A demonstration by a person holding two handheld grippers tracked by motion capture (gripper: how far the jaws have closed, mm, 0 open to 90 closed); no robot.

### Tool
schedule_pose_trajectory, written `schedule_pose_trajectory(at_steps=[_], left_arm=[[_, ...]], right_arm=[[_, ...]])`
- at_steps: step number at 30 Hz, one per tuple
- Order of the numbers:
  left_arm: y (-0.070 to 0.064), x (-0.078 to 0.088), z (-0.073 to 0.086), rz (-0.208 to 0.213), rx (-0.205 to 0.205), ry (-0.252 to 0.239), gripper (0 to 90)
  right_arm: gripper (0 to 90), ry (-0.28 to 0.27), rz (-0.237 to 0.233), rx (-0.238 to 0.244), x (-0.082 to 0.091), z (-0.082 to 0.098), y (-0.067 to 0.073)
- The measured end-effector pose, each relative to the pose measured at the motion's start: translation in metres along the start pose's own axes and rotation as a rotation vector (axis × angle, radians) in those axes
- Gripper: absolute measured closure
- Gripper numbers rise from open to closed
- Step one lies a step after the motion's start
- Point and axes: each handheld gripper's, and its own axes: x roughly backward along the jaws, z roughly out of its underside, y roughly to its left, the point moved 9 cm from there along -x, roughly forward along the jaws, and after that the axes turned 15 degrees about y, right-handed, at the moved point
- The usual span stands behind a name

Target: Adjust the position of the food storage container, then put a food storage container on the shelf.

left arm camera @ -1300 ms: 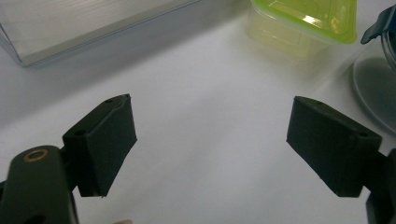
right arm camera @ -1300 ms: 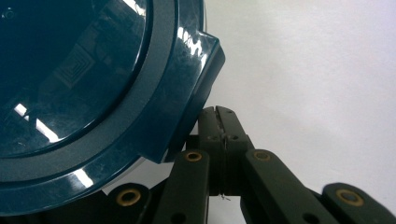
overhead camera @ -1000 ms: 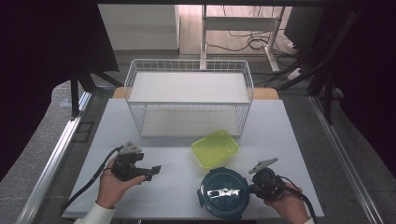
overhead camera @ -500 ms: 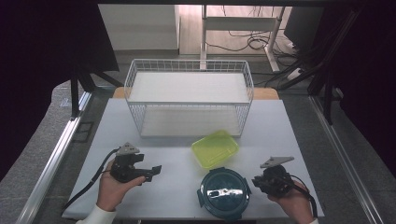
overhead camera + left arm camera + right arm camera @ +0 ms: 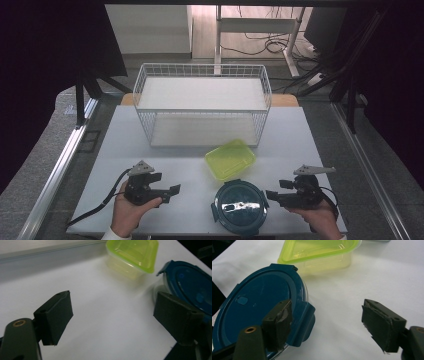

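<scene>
Low center of the high view, w/ the blue round container (image 5: 237, 207) sitting on the table (image 5: 150, 150) below the green box (image 5: 230, 159), right tongs (image 5: 270, 194) had just been opening, empty, left tongs (image 5: 173, 190) wide, empty; best backing off level, w/o nudging the lid.

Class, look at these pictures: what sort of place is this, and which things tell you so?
Probably a lab or workshop set up for recording, not a kitchen. Cables trail over the floor behind a bare white table, dark curtains hang around it, and a wire basket stands on top.
</scene>
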Motion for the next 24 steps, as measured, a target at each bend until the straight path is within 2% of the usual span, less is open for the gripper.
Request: schedule_pose_trajectory(at_steps=[3, 7, 8, 10, 12, 13, 14, 16, 19, 21, 22, 23, 24], left_arm=[[-0.005, -0.001, 0.002, 0.026, 0.007, 0.001, 14.5], [-0.016, -0.005, 0.006, 0.075, 0.050, 0.006, 11.8], [-0.016, -0.005, 0.006, 0.075, 0.050, 0.006, 11.6], [-0.023, -0.007, 0.009, 0.116, 0.066, 0.010, 10.7], [-0.031, -0.010, 0.011, 0.122, 0.059, 0.020, 10.2], [-0.040, -0.013, 0.012, 0.138, 0.052, 0.028, 10.2], [-0.040, -0.013, 0.012, 0.138, 0.052, 0.028, 10.1], [-0.052, -0.017, 0.013, 0.215, 0.071, 0.034, 9.9], [-0.062, -0.025, 0.016, 0.204, 0.067, 0.044, 9.5], [-0.070, -0.031, 0.018, 0.243, 0.082, 0.051, 9.5], [-0.070, -0.031, 0.018, 0.243, 0.082, 0.051, 9.6], [-0.074, -0.036, 0.020, 0.288, 0.113, 0.062, 9.6], [-0.074, -0.036, 0.020, 0.288, 0.113, 0.062, 9.7]], right_arm=[[22.1, -0.007, -0.004, -0.001, 0.001, 0.000, 0.000], [19.8, -0.031, -0.032, -0.017, 0.005, 0.002, 0.001], [19.8, -0.031, -0.032, -0.017, 0.005, 0.002, 0.001], [19.5, -0.033, -0.063, -0.023, 0.005, 0.005, 0.006], [19.3, -0.030, -0.074, -0.024, 0.005, 0.005, 0.008], [18.8, -0.028, -0.097, -0.027, 0.003, 0.005, 0.012], [18.8, -0.028, -0.097, -0.027, 0.003, 0.005, 0.012], [18.0, -0.017, -0.125, -0.029, 0.002, 0.005, 0.019], [17.2, -0.011, -0.146, -0.035, 0.001, 0.007, 0.024], [16.6, -0.002, -0.164, -0.047, -0.003, 0.010, 0.027], [16.2, 0.005, -0.173, -0.054, -0.005, 0.011, 0.028], [16.0, 0.008, -0.186, -0.062, -0.007, 0.012, 0.029], [16.0, 0.008, -0.186, -0.062, -0.007, 0.012, 0.029]])
